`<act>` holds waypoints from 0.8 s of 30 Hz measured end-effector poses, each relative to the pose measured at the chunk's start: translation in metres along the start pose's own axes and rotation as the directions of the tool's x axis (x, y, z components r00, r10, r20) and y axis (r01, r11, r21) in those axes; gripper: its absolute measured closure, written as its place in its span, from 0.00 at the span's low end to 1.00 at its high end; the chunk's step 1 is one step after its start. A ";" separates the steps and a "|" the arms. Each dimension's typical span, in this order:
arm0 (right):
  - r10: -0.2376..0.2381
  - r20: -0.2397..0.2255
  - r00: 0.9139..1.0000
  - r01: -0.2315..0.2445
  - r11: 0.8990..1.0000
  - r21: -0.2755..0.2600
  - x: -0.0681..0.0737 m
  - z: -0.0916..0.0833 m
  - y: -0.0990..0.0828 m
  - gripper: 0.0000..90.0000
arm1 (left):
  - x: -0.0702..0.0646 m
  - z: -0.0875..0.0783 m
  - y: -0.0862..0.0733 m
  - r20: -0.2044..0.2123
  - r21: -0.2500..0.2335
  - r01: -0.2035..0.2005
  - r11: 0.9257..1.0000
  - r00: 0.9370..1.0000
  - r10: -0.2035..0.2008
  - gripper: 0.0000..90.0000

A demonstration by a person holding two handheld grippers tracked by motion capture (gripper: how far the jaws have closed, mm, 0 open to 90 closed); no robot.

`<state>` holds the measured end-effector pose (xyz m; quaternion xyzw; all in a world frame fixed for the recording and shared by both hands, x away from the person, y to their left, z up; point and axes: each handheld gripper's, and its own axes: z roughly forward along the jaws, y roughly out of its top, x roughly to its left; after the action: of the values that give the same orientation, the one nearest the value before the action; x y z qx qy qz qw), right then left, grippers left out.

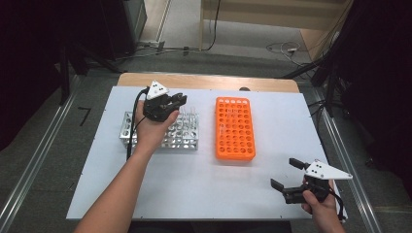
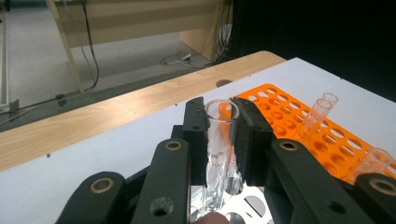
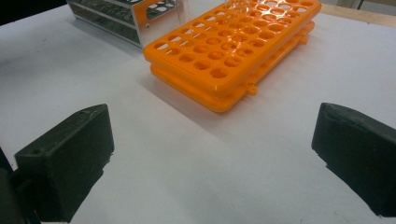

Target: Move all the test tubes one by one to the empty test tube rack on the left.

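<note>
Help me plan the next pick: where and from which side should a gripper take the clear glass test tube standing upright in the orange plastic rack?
Grip the clear glass test tube on the bare upper wall below its rim, coming from above with the jaws either side. It stands upright in the orange plastic rack, so that upper stretch is the exposed part.

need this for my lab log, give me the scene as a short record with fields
surface: white table top
held item: clear glass test tube, upright
left gripper: shut on the tube, above the silver metal tube rack
right gripper: open, holding nothing, near the table's front right corner
other rack: orange plastic tube rack, right of the metal one
tubes in orange rack: a few clear tubes
</note>
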<state>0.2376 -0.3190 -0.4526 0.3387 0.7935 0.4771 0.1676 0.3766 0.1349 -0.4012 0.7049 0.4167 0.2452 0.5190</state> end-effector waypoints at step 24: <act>0.000 -0.002 1.000 0.000 1.000 0.002 -0.001 0.001 -0.001 0.00 | -0.001 0.024 -0.020 -0.001 0.127 -0.002 0.992 1.000 0.003 0.83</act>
<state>0.2388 -0.3195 -0.4540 0.3384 0.7942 0.4766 0.1663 0.3883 0.1237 -0.4285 0.7368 0.4309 0.2193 0.4727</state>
